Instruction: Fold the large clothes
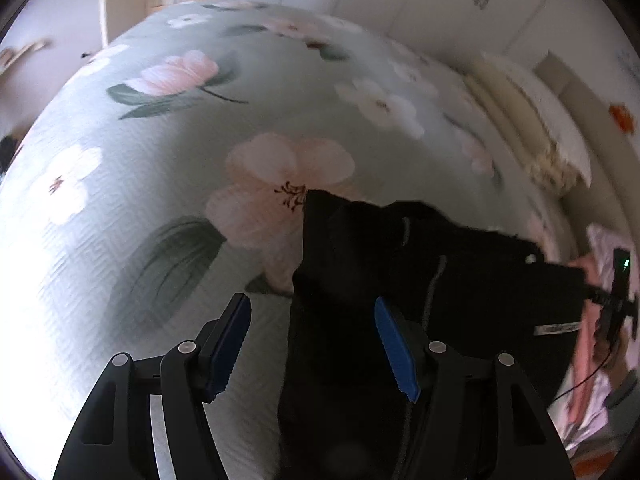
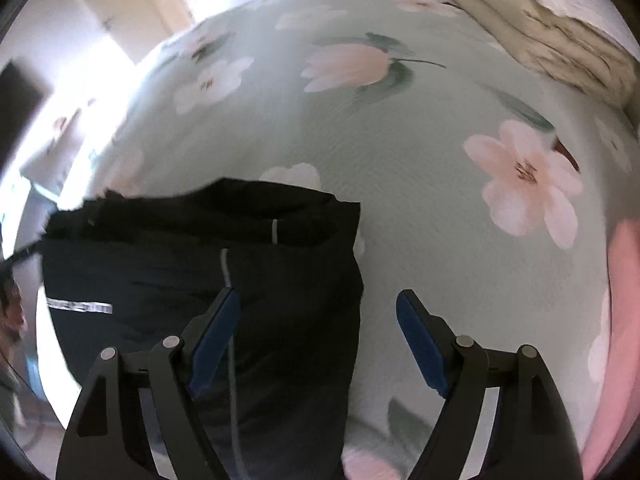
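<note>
Floral green bedspread underneath everything, filling both views. On it, toward the near edge, a black zip-up jacket, partly folded into a tall block, long axis running away from the cameras, grey zipper down its middle. Left of the jacket, left gripper, spread wide, holding nothing, straddling the garment's left edge. Right of it, right gripper, likewise wide and empty, straddling the right edge. Both about equally near, probably set for the next fold.
</note>
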Motion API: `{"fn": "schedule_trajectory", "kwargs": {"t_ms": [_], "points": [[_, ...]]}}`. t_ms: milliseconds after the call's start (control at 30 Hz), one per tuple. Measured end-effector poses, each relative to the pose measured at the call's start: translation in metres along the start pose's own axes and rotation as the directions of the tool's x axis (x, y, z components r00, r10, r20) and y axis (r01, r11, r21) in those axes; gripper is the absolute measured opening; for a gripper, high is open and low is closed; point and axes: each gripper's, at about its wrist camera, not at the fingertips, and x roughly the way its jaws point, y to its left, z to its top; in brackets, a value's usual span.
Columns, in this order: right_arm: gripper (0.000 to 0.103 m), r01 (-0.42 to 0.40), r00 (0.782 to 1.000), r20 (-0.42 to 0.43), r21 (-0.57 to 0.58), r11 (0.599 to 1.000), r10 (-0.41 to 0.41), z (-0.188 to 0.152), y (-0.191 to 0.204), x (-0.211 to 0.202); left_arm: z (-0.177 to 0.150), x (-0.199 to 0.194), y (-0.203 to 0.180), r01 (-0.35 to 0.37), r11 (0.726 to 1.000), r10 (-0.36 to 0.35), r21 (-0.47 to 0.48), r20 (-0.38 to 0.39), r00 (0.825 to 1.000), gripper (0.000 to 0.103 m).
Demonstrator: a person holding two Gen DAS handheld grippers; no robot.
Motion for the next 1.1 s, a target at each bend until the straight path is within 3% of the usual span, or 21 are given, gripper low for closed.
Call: {"fn": "schedule_trajectory", "kwargs": {"t_ms": [167, 400, 433, 467, 500, 533, 600, 667, 733, 800, 900, 967, 1100], "points": [[0.083, -0.023, 1.000, -0.019, -0.041, 0.999, 0.023, 0.003, -0.004, 0.024, 0.015, 0.031, 0.000, 0.150, 0.989, -0.149, 0.004, -0.062, 0.987, 0.066], [0.083, -0.085, 0.996, -0.036, -0.043, 0.995, 0.083, 0.010, -0.014, 0.049, 0.023, 0.060, 0.004, 0.230, 0.972, -0.233, -0.049, -0.065, 0.970, 0.066], [0.082, -0.098, 0.995, -0.036, -0.037, 0.995, 0.096, 0.010, -0.013, 0.050, 0.023, 0.060, 0.002, 0.239, 0.970, -0.242, -0.045, -0.054, 0.969, 0.062], [0.078, -0.117, 0.992, -0.042, -0.028, 0.993, 0.116, 0.010, -0.013, 0.053, 0.023, 0.059, 0.000, 0.235, 0.971, -0.236, -0.039, -0.044, 0.971, 0.047], [0.055, -0.142, 0.989, -0.042, -0.019, 0.990, 0.141, 0.009, -0.012, 0.053, 0.022, 0.056, -0.003, 0.223, 0.974, -0.224, -0.028, -0.037, 0.974, 0.034], [0.039, -0.147, 0.988, -0.040, -0.009, 0.989, 0.146, 0.009, -0.010, 0.051, 0.021, 0.052, -0.007, 0.218, 0.976, -0.218, -0.019, -0.031, 0.975, 0.013], [0.028, -0.075, 0.997, 0.001, -0.024, 0.997, 0.075, 0.004, 0.000, 0.037, 0.020, 0.035, -0.011, 0.172, 0.985, -0.172, -0.015, 0.024, 0.985, 0.012], [0.025, 0.010, 0.999, 0.051, -0.035, 0.999, -0.008, 0.000, 0.009, 0.015, 0.020, 0.007, -0.010, 0.153, 0.987, -0.146, -0.053, 0.105, 0.984, 0.011], [0.023, 0.109, 0.987, 0.127, -0.042, 0.993, -0.103, -0.002, 0.018, -0.018, 0.024, -0.023, -0.002, 0.196, 0.974, -0.172, -0.117, 0.187, 0.967, 0.011], [0.023, 0.123, 0.970, 0.216, -0.025, 0.992, -0.115, 0.009, 0.022, -0.057, 0.036, -0.044, -0.003, 0.242, 0.962, -0.205, -0.129, 0.245, 0.948, 0.011], [0.023, 0.199, 0.935, 0.308, -0.036, 0.979, -0.179, 0.041, 0.038, -0.076, 0.062, -0.052, -0.023, 0.137, 0.988, -0.110, -0.072, 0.301, 0.947, 0.011], [0.023, 0.241, 0.924, 0.310, -0.019, 0.970, -0.223, 0.063, 0.041, -0.062, 0.082, -0.026, -0.025, 0.065, 0.994, -0.038, -0.086, 0.283, 0.958, 0.011], [0.023, 0.329, 0.936, 0.132, -0.009, 0.944, -0.325, 0.097, 0.035, 0.043, 0.096, 0.054, -0.011, -0.037, 0.987, 0.059, -0.155, 0.140, 0.988, 0.011]]}}
